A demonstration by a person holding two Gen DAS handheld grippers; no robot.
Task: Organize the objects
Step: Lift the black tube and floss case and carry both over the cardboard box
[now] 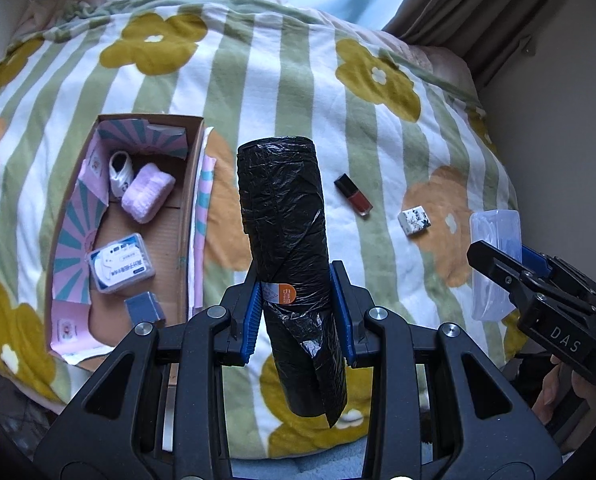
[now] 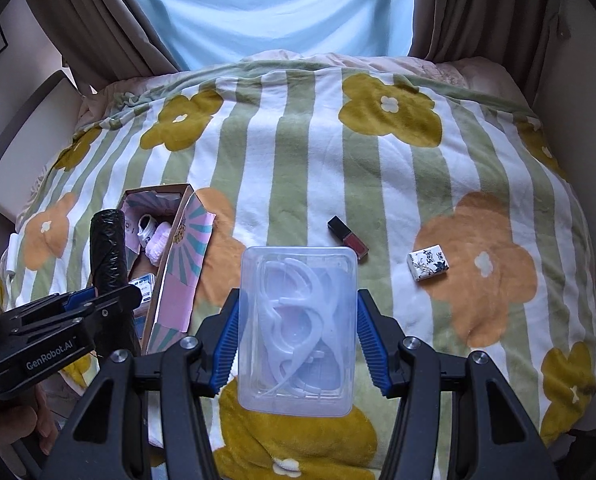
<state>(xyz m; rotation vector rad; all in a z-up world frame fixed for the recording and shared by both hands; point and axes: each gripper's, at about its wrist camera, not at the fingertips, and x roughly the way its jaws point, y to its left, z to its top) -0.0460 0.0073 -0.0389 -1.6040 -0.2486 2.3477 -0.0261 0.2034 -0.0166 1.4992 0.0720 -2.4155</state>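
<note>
My left gripper (image 1: 298,312) is shut on a black roll of plastic bags (image 1: 285,240), held above the bed; the same roll (image 2: 107,252) shows at the left of the right wrist view. My right gripper (image 2: 298,336) is shut on a clear plastic box (image 2: 298,328) with white pieces inside, also seen as a clear plastic box (image 1: 494,256) at the right edge of the left wrist view. An open cardboard box (image 1: 193,184) lies left on the blanket and holds a white baby shoe (image 1: 121,172), a pink knit bundle (image 1: 147,192) and a small labelled case (image 1: 119,268).
On the flowered, striped blanket (image 2: 306,168) lie a red nail polish bottle (image 2: 348,238) and a small white patterned packet (image 2: 428,266), right of the cardboard box (image 2: 177,248). Curtains (image 2: 458,8) and a wall close the far side. A person's hand (image 1: 554,388) holds the right gripper.
</note>
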